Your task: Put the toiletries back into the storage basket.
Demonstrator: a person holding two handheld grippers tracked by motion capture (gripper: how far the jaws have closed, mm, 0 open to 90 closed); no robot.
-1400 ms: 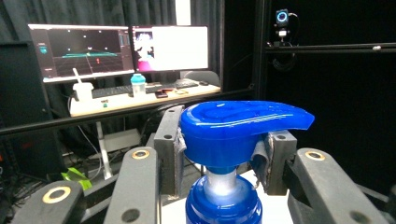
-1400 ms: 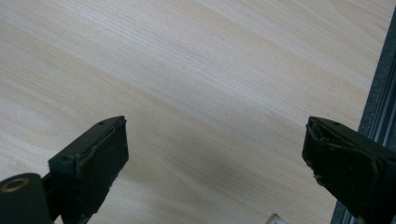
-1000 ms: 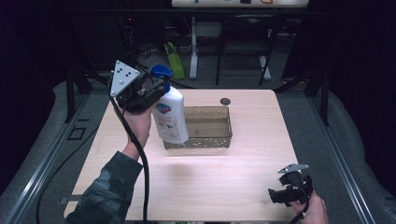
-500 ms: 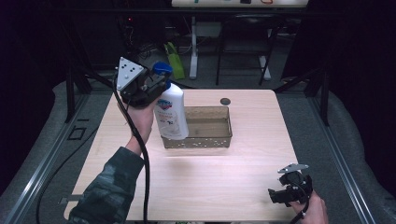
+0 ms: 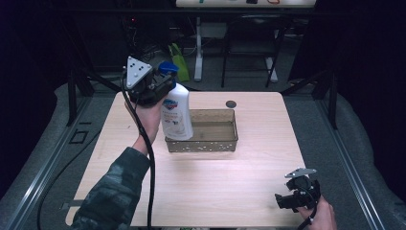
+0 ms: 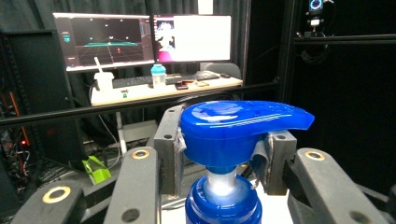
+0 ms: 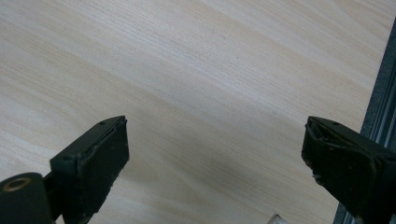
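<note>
Carried a little further toward the table's (image 5: 143, 201) far left corner, the pump bottle (image 5: 175, 115) hangs upright over the near left corner of the wire basket (image 5: 225, 143). Left gripper (image 5: 160, 88) stays clamped on its blue pump neck (image 6: 219, 179), so the basket lies just down and right. Right gripper (image 5: 294, 196) rests open-jawed at the near right corner, well apart.

The bottle (image 6: 224, 140) is cut off at 6 o'clock in the left gripper view, so its body is hidden there. From above, the bottle (image 5: 175, 112) covers the tray's (image 5: 210, 143) 9 o'clock corner. The dark dot (image 5: 231, 104) on the counter (image 5: 201, 187) is too small to tell.
</note>
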